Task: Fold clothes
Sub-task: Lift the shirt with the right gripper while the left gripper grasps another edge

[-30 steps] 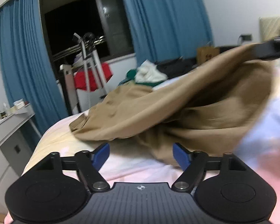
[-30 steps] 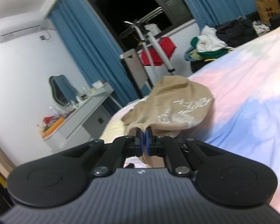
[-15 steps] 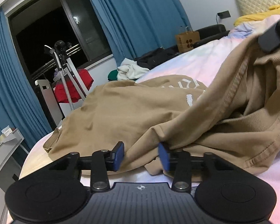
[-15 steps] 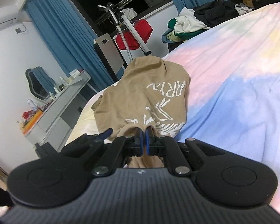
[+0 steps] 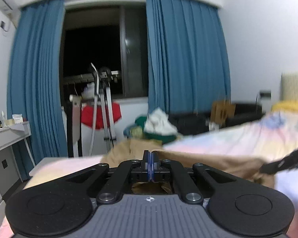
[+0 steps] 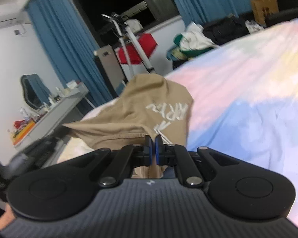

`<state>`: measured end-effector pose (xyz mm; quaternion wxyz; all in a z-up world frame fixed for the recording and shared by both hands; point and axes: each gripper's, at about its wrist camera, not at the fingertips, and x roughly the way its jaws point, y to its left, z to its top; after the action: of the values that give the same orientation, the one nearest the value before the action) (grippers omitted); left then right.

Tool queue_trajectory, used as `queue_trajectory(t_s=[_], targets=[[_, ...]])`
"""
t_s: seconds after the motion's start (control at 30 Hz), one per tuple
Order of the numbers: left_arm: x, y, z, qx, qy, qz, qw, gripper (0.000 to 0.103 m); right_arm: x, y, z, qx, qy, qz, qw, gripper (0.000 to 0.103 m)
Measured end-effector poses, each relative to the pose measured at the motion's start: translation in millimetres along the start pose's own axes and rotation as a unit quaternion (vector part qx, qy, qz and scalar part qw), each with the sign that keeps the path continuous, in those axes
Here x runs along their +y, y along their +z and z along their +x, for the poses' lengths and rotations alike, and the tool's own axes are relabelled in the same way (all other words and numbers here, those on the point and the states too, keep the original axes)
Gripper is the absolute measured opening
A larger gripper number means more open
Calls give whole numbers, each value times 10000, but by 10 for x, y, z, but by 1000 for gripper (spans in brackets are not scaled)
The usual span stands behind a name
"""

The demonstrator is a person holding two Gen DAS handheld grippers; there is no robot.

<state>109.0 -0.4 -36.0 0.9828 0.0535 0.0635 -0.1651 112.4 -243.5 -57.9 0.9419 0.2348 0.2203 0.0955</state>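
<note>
A tan shirt (image 5: 208, 160) with white lettering (image 6: 149, 103) lies bunched on the pastel bed (image 6: 238, 79). In the left wrist view my left gripper (image 5: 150, 158) has its blue pads pressed together on the shirt's near edge, and fabric shows beneath the jaws. My right gripper (image 6: 154, 144) is shut on another part of the same edge. Between the two grips the cloth is stretched into a taut band. The right gripper shows as a blurred black shape (image 5: 288, 160) at the right of the left wrist view. The left one is a dark blur (image 6: 35, 150) in the right wrist view.
A heap of clothes (image 5: 159, 125) and a black sofa (image 5: 198, 123) stand beyond the bed's far side. A garment steamer stand (image 5: 101, 99) with something red is by the window. A cluttered grey desk (image 6: 55, 111) runs along the left wall. The bed (image 5: 248, 136) stretches away to the right.
My left gripper's jaws closed onto the shirt's edge, then rose and levelled toward the window. The right gripper stayed shut on the shirt and shifted a little.
</note>
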Motion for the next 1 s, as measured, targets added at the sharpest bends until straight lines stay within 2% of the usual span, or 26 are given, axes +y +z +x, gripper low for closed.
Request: queue_trajectory(t_s=[0.27,0.33,0.43,0.53,0.67,0.77,0.87,1.0], targets=[[46,467,-1022,-716,-163,-461,9962,1,268,102,-406,-479,636,-454,9958,7],[102,543,-1212,-736,-228,-635,9950,1,291,135,-559,-620,855,-456,9934,7],[174,561,-1319,-533,-265,-591,9965,1,332,187,-740,-728,1079,-536,9900,7],[298,454,-1199,-80,-227,-654,9976,1,358,211,-709,-560,1172,-614,9896,7],[485,195,-814,675,-149,-925,9933,2,328,137,-381,54,918,-562,9942,8],[578,-60,-419,1189,-66,-988,9880,2,337,56,-51,476,464,-729,9951,8],[593,-297,-18,1600,22,-802,9839,3,308,-25,314,902,-5,-738,9932,8],[594,-592,423,2070,109,-613,9763,6,209,-131,600,1196,-398,-567,9904,8]])
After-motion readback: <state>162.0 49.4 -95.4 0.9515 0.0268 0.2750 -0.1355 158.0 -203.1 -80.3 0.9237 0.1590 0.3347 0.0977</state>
